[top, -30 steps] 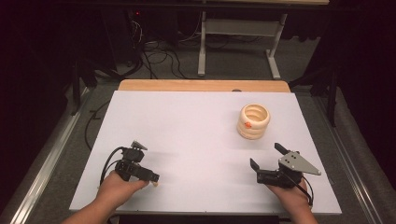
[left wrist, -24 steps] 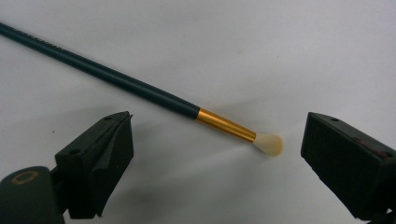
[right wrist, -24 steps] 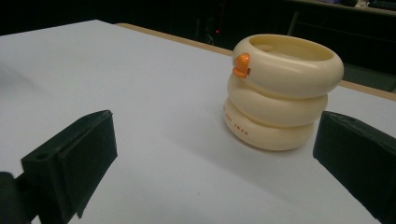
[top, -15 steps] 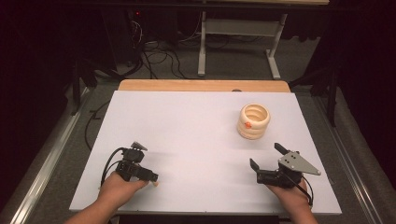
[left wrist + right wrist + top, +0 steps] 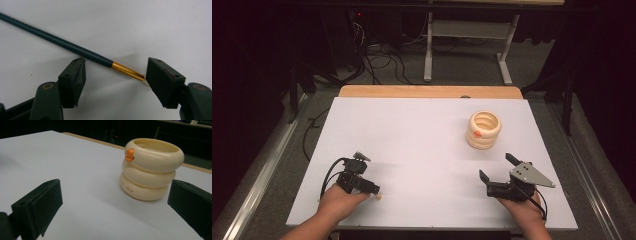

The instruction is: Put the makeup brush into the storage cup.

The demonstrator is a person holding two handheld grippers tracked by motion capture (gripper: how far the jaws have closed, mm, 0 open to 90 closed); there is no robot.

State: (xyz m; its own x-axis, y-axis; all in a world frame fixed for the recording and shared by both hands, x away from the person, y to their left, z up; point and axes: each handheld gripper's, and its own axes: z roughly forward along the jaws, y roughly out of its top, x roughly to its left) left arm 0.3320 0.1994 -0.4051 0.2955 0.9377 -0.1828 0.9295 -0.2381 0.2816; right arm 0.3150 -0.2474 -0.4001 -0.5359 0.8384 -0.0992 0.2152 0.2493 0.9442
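Two hand-held black grippers, bare forearms

The left gripper [image 5: 373,189] is black, with a looping black cable and a small grey block on top. The right gripper [image 5: 498,174] carries a grey three-cornered plate dotted with screws. Each of their wedge-shaped, matt black jaws shows small round screw holes; no sleeves reach the wrists.

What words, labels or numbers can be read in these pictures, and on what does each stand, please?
"SWAN": on the bottom ring of the cream ringed holder, right gripper view; the word before it is too blurred to read.
Dark pencil, left gripper view: faint print along its far end, too small to read.
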